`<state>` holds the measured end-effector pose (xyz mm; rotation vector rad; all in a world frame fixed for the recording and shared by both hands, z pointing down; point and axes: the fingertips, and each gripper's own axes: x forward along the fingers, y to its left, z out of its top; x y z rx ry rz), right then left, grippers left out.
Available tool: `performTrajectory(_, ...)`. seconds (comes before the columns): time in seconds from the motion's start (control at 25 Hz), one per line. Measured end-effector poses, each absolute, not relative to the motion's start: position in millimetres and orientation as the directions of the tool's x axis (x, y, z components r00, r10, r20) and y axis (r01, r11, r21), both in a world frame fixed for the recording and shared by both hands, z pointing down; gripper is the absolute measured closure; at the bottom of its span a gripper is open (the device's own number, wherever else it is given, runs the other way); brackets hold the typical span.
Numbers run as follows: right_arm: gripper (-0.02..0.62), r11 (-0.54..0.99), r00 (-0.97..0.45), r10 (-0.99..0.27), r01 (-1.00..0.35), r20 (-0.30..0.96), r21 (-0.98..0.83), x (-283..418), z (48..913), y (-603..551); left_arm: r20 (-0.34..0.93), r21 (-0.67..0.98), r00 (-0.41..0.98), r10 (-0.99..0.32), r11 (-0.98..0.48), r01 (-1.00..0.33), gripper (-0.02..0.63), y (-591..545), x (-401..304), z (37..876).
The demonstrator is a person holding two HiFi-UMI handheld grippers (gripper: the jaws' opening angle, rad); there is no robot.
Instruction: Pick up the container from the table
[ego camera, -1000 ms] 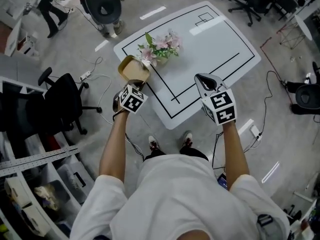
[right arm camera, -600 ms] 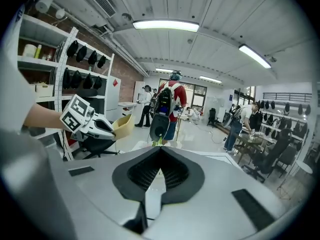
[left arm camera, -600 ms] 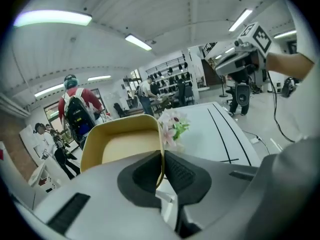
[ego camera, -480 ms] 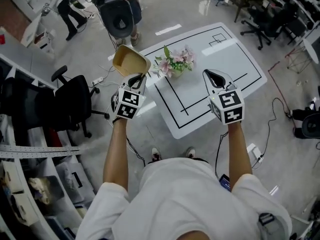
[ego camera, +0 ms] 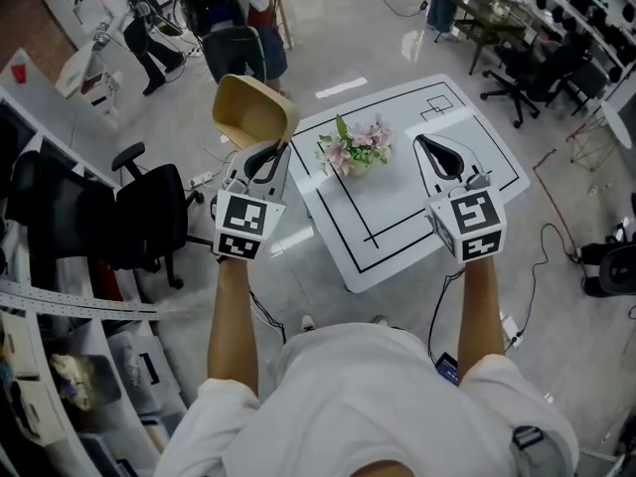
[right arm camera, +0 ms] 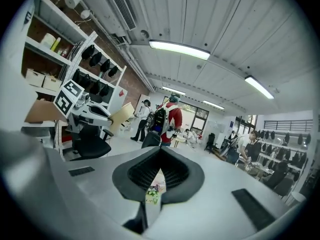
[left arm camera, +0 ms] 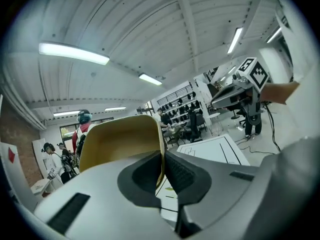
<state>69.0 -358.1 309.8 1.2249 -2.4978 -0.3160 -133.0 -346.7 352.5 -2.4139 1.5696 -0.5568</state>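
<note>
A tan open container (ego camera: 253, 110) hangs high in the air over the floor, left of the white table (ego camera: 437, 117), tilted with its mouth toward me. My left gripper (ego camera: 269, 149) is shut on its near rim; the left gripper view shows the thin wall of the container (left arm camera: 120, 139) pinched between the pads of the left gripper (left arm camera: 163, 160). My right gripper (ego camera: 438, 148) is raised over the table's near right part, shut, with nothing in it. The right gripper view shows the right gripper (right arm camera: 160, 153) with its pads meeting, and the container (right arm camera: 120, 115) off to the left.
A bunch of pink flowers (ego camera: 356, 147) stands on the table, which is marked with black lines. A black office chair (ego camera: 149, 212) is at the left by shelving (ego camera: 60, 366). People (ego camera: 234, 18) stand beyond the table. More chairs (ego camera: 542, 63) and cables lie at the right.
Both grippers have risen and now point more level. The container has gone up with the left gripper, from beside the table's corner to well above it.
</note>
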Motion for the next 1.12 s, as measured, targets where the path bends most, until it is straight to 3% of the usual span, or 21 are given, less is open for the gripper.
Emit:
performTrajectory(0.32,0.583,0.599,-0.581,-0.795,-0.708,0.175,0.374,63.7,286.0,-343.8,0.109,-0.442,0.396,-0.912,-0.402,-0.802,0.578,-323.7,-117.9,305.4)
performTrajectory(1.12,0.583,0.591,-0.567,-0.803,-0.714,0.185,0.376,62.6,292.7,-338.2,0.12,-0.451,0.406,-0.906,-0.414,-0.791,0.577,-316.9,-115.8,309.7)
